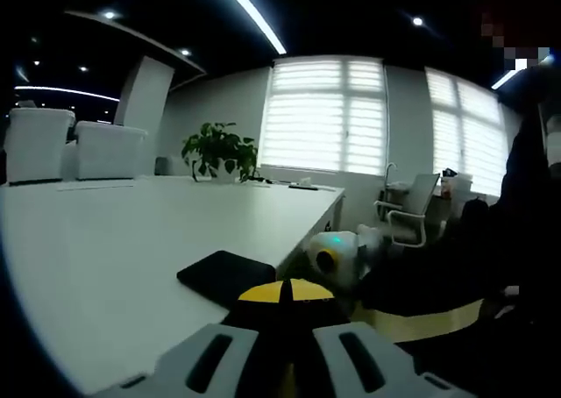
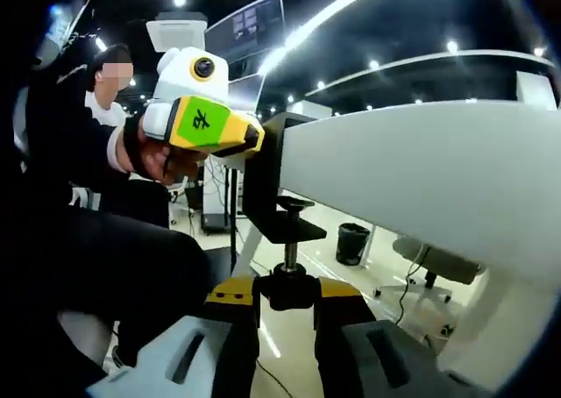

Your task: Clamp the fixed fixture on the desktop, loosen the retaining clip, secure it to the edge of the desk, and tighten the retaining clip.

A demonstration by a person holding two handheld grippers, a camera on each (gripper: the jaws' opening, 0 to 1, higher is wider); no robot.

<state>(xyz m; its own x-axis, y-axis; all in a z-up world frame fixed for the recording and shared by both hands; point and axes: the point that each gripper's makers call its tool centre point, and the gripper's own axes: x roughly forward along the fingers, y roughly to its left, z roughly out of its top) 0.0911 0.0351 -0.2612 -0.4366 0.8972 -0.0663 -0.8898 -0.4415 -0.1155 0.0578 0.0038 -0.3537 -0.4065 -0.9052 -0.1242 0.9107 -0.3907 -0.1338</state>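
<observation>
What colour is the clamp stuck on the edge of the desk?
Black. The clamp shows best in the right gripper view, hooked around the white desk edge.

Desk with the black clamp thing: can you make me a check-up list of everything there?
Surface: white desk, mostly bare.
Job's things: black clamp on the desk edge, screw knob underneath.
Clutter: potted plant at the far end.
Grippers: left gripper at the clamp's top, grip unclear; right gripper shut on the screw knob.
Cables: thin cable beneath the desk.
Surroundings: windows with blinds, bin, a person.
</observation>
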